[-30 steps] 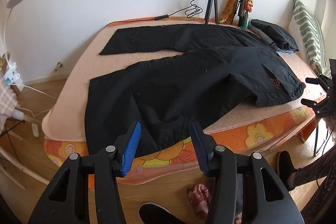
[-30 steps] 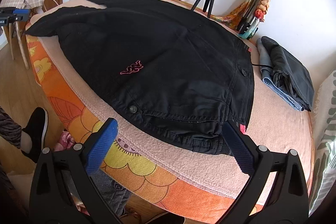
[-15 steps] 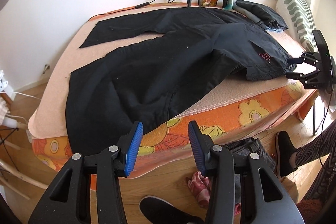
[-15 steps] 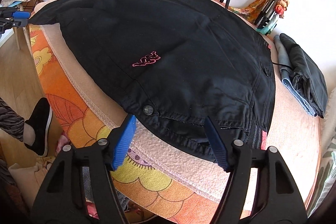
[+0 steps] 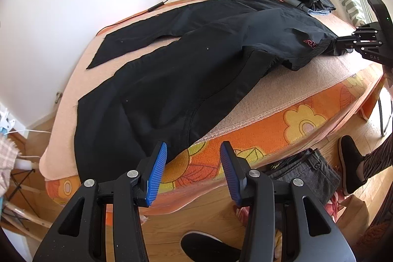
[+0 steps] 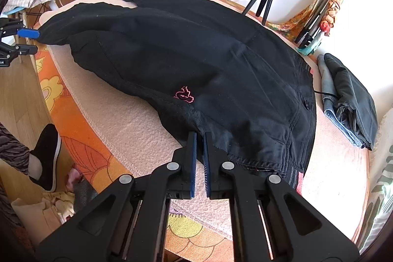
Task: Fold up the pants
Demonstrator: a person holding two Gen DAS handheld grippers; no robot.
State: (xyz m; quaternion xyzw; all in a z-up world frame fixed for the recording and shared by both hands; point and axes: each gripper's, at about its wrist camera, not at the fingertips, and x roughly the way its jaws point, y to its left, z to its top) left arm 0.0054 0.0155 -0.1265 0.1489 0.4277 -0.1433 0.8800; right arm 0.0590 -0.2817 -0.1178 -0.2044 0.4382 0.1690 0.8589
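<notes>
- Left wrist view: I see the black pants (image 5: pixel 176 70) spread on the bed (image 5: pixel 282 95), both legs running toward the far left corner, one hem hanging over the near edge. No fold is laid yet, so I judge the task barely started. My left gripper (image 5: pixel 192 170) hovers off the bed edge with its blue ribbed pads apart and nothing between them. At the far right, my right gripper (image 5: pixel 343 43) meets the waistband corner.
- The cloth looks thin and matte, a woven sports fabric with soft wrinkles and a small pink logo (image 5: pixel 310 43). The bed cover is nubbly peach terry over an orange floral sheet (image 5: pixel 302 119).
- Right wrist view: my right gripper (image 6: pixel 199 139) has just been closing, and its jaws now pinch the stitched waistband edge of the pants (image 6: pixel 196 60). How much cloth sits between the pads I can't quite make out; it seems a thin bite.
- A folded dark garment stack (image 6: pixel 348 100) lies well apart by the wall. Left to do: lift this corner across, then halve the legs.
</notes>
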